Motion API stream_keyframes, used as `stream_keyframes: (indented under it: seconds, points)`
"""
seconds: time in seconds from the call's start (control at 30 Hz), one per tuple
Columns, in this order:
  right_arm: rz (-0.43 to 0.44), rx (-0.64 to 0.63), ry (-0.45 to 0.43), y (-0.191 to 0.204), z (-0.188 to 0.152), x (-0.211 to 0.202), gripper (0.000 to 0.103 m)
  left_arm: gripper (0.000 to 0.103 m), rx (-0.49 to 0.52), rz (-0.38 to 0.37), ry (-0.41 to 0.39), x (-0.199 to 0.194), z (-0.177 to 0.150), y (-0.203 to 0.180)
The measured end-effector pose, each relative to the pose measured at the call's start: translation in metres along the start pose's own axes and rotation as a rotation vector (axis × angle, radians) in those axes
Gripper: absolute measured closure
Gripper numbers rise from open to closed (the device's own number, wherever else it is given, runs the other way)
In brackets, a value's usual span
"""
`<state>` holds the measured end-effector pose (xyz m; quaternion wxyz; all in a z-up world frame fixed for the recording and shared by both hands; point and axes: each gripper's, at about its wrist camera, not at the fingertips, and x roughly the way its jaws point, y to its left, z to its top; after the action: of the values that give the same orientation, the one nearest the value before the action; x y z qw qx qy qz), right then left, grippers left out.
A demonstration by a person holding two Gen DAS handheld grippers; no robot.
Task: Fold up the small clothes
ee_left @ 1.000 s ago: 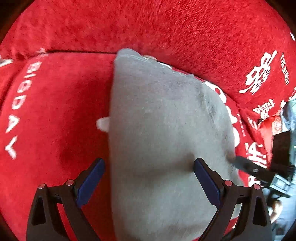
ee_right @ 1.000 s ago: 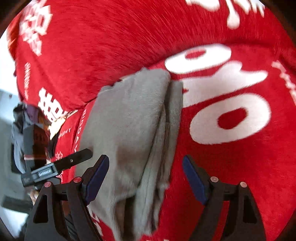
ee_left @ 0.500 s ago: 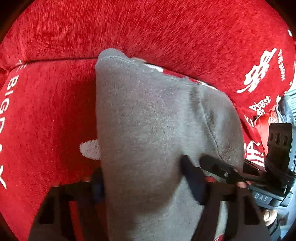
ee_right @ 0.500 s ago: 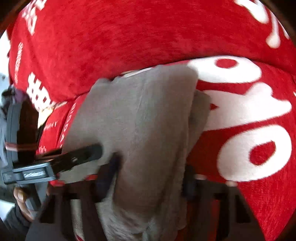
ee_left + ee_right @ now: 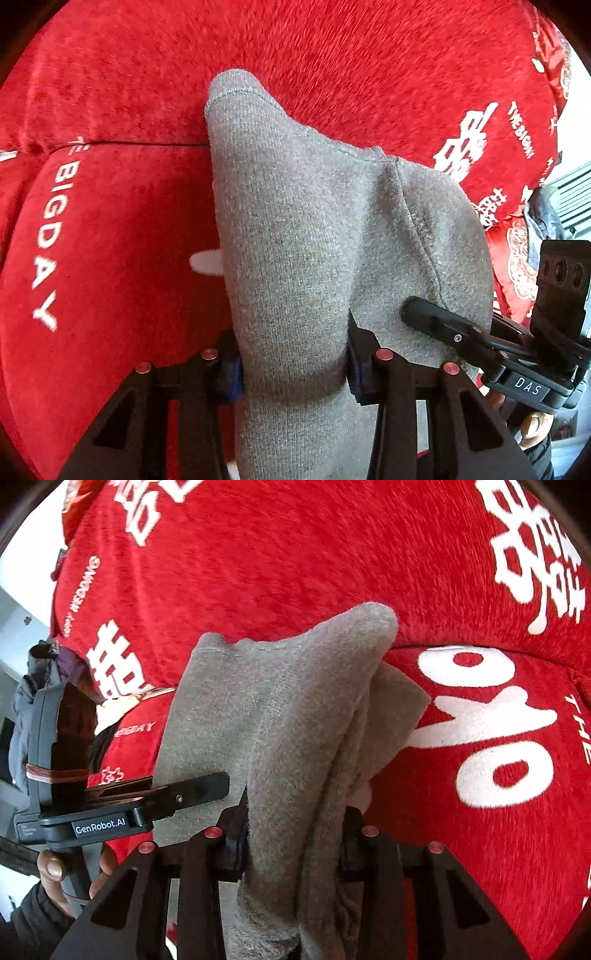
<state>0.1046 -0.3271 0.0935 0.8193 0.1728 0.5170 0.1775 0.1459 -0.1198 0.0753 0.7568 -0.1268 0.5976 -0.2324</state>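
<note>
We hold a grey knit garment (image 5: 303,229) with both tools over a red plush sofa cover (image 5: 110,229) printed with white lettering. In the left wrist view, our left gripper (image 5: 293,363) at 6 o'clock has its blue-padded fingers (image 5: 232,373) pressed in on a gathered fold of the grey fabric, pinching it so that the cloth bulges above and below the pads. The garment rises from there toward 12 o'clock, a stitched hem at its top edge, and a seam runs down its right half. Our right gripper (image 5: 417,314) enters that view from 4 o'clock, one black finger lying against the fabric beside the seam. In the right wrist view, our right gripper (image 5: 295,843) at 6 o'clock is likewise squeezed onto several stacked layers of the garment (image 5: 280,720), which fans up toward 12 o'clock and spills a looser flap toward 2 o'clock. The left gripper (image 5: 207,788) reaches in from 9 o'clock, its finger touching the cloth's left edge, with our bare hand (image 5: 66,871) gripping its handle at 8 o'clock. White characters (image 5: 484,723) on the cover lie at 3 o'clock.
</note>
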Motion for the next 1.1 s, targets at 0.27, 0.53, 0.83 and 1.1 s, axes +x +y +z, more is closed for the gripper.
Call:
stream_keyframes:
  seconds: [0.27,0.53,0.83,1.1]
  points:
    - [0.005,-0.038,0.010,0.051,-0.045,-0.027,0.065,0.060,0.022,0.027,0.000,-0.050,-0.050,0.013]
    - [0.011,-0.062,0.040,0.086,-0.097,-0.029,0.065,0.060,0.008,0.035,0.000,-0.072,-0.107,0.031]
    - [0.006,-0.044,0.062,0.099,-0.144,-0.012,0.065,0.060,0.006,0.048,0.006,-0.070,-0.147,0.052]
    - [-0.020,-0.025,0.091,0.087,-0.166,0.016,0.065,0.058,-0.027,0.053,-0.005,-0.046,-0.170,0.071]
